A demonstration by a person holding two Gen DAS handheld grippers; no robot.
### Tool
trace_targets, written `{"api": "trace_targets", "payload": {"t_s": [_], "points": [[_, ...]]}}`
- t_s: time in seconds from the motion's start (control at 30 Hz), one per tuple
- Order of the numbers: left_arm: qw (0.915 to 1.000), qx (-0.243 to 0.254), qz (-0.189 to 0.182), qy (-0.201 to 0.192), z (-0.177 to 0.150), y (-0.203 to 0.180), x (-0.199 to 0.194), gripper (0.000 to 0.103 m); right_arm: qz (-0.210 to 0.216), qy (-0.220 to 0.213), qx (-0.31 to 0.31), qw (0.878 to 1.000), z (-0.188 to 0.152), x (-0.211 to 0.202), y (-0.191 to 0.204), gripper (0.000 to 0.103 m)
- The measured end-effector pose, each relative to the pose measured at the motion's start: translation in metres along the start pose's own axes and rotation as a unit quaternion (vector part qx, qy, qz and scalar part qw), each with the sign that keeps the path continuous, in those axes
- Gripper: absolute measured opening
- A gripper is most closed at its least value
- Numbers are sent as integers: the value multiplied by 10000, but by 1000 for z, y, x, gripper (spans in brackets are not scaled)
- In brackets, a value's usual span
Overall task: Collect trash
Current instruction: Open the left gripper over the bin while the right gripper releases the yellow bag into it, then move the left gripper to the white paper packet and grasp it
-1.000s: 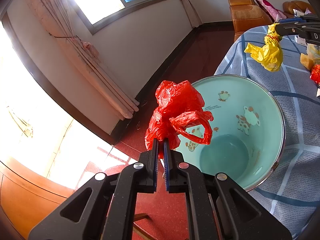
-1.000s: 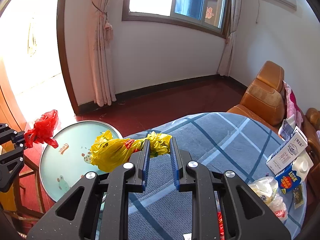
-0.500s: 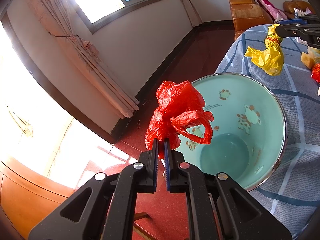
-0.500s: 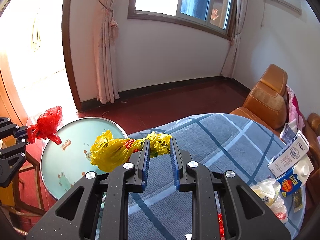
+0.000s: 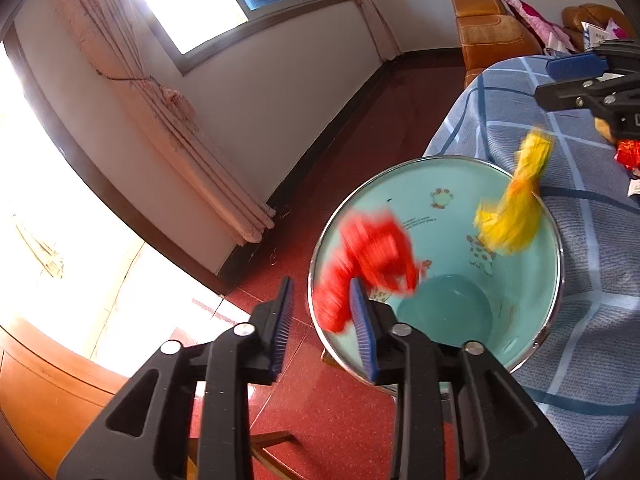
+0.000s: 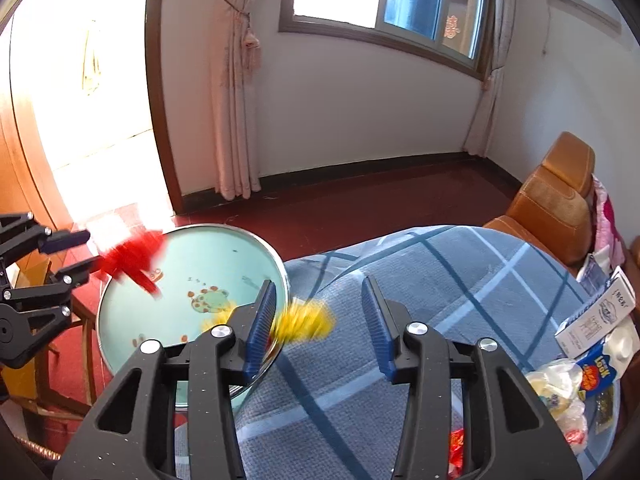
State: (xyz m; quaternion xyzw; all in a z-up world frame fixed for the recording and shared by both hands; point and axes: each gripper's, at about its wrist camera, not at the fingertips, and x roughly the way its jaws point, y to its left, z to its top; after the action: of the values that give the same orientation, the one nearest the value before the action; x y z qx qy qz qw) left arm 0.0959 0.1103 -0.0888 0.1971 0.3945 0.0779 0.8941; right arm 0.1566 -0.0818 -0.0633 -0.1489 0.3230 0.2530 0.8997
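A light-green basin with cartoon prints stands beside the blue-checked table. My left gripper is opening over the basin's near rim; nothing is between its jaws. The red plastic bag, motion-blurred, drops free of it into the basin. My right gripper is opening too, over the table edge by the basin. The yellow plastic bag, blurred, falls from it towards the basin rim, clear of the pads.
More trash lies at the table's right end: a white carton, a blue packet, clear wrappers and a red wrapper. Brown armchairs stand behind the table. Red floor, curtains and a window lie beyond.
Both grippers have opened. The red bag left the left gripper and the yellow bag left the right one; both are now falling towards the basin.
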Motion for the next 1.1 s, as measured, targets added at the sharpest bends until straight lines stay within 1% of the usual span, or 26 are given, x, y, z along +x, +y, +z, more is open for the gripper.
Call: {"api": "trace_targets", "payload": {"t_s": [0.03, 0.13, 0.2, 0.27, 0.33, 0.4, 0.5, 0.53, 0.63, 0.73, 0.8, 0.9, 1.0, 1.03, 1.07, 1.1], "points": [[10000, 5, -29, -13, 0, -1, -1, 33, -16, 2, -1, 10000, -1, 0, 1, 44], [10000, 42, -31, -39, -1, -5, -2, 44, -38, -24, 66, 10000, -2, -3, 0, 46], [10000, 40, -53, -43, -1, -6, -2, 46, -79, -62, 141, 9998, -4, -8, -3, 46], [10000, 27, -59, -50, -2, -9, -2, 54, -142, -91, 226, 9996, -5, -16, -8, 46], [9999, 53, -135, -56, -3, -15, -3, 55, -243, -128, 304, 9992, -9, -27, -14, 46], [9996, 63, -267, -75, -4, -22, -6, 55, -324, -234, 421, 9983, -16, -47, -23, 47], [9989, 88, -431, -166, -2, -37, -13, 58, -557, -509, 672, 9949, -32, -91, -46, 51], [9984, 108, -516, -220, -1, -43, -18, 59, -641, -609, 777, 9930, -40, -108, -56, 53], [9961, 232, -775, -345, 2, -66, -29, 60, -1154, -828, 1041, 9844, -67, -153, -89, 59], [9928, 437, -1014, -471, 7, -93, -43, 62, -1676, -798, 1466, 9716, -103, -184, -128, 60], [9910, 573, -1085, -541, 10, -107, -51, 63, -1906, -673, 1782, 9630, -130, -194, -152, 60], [9875, 723, -1242, -645, 15, -128, -62, 64, -2140, -419, 2129, 9524, -168, -197, -177, 60], [9844, 871, -1342, -729, 20, -147, -72, 64, -2233, -210, 2342, 9460, -201, -193, -185, 60], [9833, 911, -1387, -743, 22, -153, -74, 66, -2235, -140, 2396, 9447, -210, -192, -187, 60], [9827, 943, -1404, -760, 22, -159, -76, 71, -2208, -57, 2479, 9433, -220, -190, -188, 60], [9818, 984, -1417, -790, 24, -166, -79, 73, -2205, -13, 2513, 9424, -225, -188, -188, 60]]}}
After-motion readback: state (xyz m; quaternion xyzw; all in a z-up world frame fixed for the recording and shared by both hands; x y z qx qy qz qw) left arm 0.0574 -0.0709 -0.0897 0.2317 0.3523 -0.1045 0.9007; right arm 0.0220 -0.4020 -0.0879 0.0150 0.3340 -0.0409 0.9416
